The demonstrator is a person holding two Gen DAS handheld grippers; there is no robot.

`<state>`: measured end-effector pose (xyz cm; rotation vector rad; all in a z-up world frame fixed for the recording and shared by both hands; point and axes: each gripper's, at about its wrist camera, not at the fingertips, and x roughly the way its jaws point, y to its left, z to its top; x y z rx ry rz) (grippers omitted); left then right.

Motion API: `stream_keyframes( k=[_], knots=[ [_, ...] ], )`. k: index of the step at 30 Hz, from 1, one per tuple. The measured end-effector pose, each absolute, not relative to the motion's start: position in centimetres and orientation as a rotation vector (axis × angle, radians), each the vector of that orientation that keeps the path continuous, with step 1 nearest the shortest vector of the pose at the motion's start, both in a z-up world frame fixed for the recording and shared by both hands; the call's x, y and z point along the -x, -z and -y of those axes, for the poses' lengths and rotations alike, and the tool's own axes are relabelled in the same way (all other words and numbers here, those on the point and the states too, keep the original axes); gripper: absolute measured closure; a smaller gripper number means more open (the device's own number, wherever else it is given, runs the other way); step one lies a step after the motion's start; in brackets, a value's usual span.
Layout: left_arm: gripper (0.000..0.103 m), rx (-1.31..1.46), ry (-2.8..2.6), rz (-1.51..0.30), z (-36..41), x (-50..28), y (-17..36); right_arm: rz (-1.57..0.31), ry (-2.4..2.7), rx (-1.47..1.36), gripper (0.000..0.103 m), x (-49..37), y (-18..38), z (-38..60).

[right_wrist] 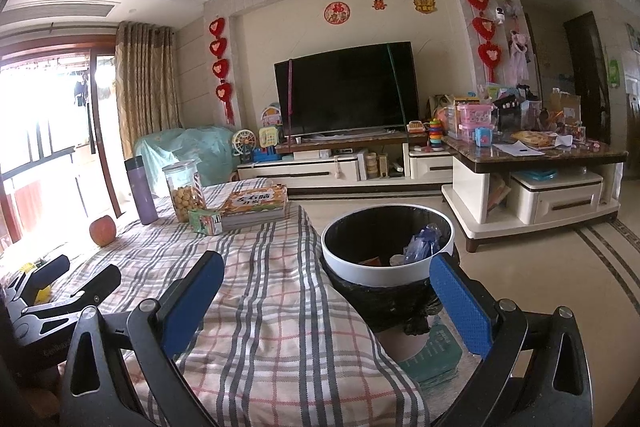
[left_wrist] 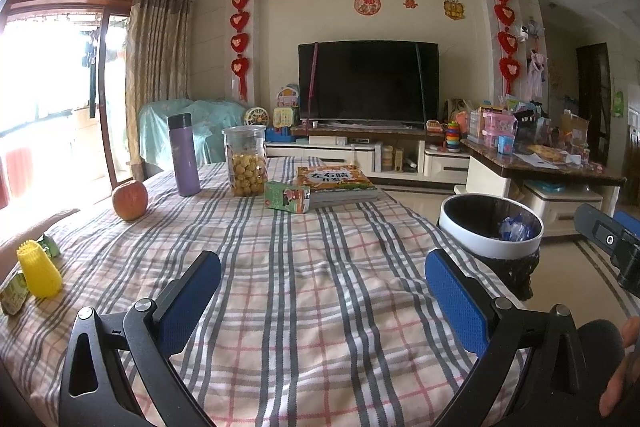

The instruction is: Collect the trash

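My left gripper (left_wrist: 322, 299) is open above the checked tablecloth (left_wrist: 304, 267), nothing between its blue pads. At the table's left edge lie a yellow ribbed cone (left_wrist: 39, 269) and green wrappers (left_wrist: 14, 293). My right gripper (right_wrist: 326, 301) is open too, over the table's right edge, with the trash bin (right_wrist: 387, 247) just ahead of it. The bin (left_wrist: 491, 231) has a white rim and a black liner and holds blue plastic (right_wrist: 424, 241) and other scraps. The left gripper's body (right_wrist: 60, 291) shows at the left of the right wrist view.
On the far part of the table stand an apple (left_wrist: 130, 200), a purple flask (left_wrist: 183, 155), a jar of snacks (left_wrist: 245, 161), a green carton (left_wrist: 287, 197) and books (left_wrist: 336, 183). A cluttered coffee table (right_wrist: 532, 163) and a TV unit (right_wrist: 348, 131) lie beyond.
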<state>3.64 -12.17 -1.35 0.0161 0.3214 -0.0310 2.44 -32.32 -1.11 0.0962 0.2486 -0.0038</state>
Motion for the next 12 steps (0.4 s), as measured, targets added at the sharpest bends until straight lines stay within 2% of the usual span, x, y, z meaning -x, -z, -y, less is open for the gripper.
stream_keyframes(
  k=[12],
  knots=[
    [0.001,-0.001,0.041,-0.347,11.7,-4.1,1.4,-0.292,-0.006,-0.116,0.0,-3.6,1.5,32.6]
  ],
)
